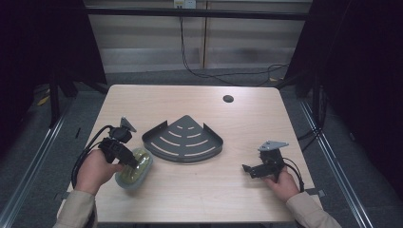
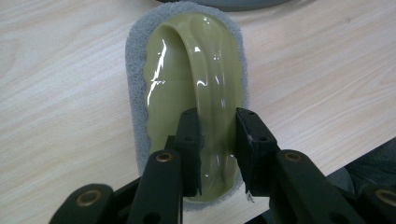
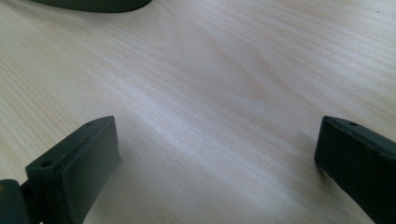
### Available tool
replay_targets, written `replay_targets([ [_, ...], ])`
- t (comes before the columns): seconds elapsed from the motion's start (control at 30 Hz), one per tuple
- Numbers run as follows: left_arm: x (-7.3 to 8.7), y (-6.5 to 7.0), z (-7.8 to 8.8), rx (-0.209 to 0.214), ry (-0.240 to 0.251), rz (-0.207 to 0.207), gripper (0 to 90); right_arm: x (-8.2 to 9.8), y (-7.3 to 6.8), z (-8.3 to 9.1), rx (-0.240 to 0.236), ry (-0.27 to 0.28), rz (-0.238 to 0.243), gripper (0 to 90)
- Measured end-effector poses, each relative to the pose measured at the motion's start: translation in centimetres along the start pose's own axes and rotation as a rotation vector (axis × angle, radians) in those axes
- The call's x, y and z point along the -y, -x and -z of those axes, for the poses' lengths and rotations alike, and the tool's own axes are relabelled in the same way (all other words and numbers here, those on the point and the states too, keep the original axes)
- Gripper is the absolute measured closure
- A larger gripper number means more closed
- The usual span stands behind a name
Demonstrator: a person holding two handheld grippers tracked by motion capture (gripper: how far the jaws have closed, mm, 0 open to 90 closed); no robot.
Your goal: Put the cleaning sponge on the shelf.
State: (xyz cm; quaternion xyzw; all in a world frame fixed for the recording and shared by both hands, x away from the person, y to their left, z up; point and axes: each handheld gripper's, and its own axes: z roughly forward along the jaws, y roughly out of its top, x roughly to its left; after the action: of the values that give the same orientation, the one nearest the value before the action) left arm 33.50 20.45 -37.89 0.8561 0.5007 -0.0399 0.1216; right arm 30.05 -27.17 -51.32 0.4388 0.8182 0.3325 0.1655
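A scrubbing pad (image 1: 138,170) with a glossy olive-green handle and a grey sponge base lies on the table at the front left. My left gripper (image 1: 129,160) is shut on the raised ridge of its handle (image 2: 187,70), one jaw on each side, at the near end (image 2: 218,135). The pad rests flat on the wood. At the front right my right gripper (image 1: 248,170) hovers low over bare wood, open wide with nothing between its fingers (image 3: 217,144).
A dark grey quarter-round corner shelf (image 1: 190,158) with slots lies in the middle of the table, just right of the pad; its edge (image 2: 224,3) shows beyond the pad. A black grommet (image 1: 228,99) sits at the back. The table's front edge (image 1: 199,221) is close to both hands.
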Motion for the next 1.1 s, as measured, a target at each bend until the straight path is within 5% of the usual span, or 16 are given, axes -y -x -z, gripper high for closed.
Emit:
replay_targets([
  [1.1,-4.2,-1.3,2.2,-0.006,0.005,-0.016,72.1,0.0,0.0,0.0,0.002,0.003,-0.001,0.0],
])
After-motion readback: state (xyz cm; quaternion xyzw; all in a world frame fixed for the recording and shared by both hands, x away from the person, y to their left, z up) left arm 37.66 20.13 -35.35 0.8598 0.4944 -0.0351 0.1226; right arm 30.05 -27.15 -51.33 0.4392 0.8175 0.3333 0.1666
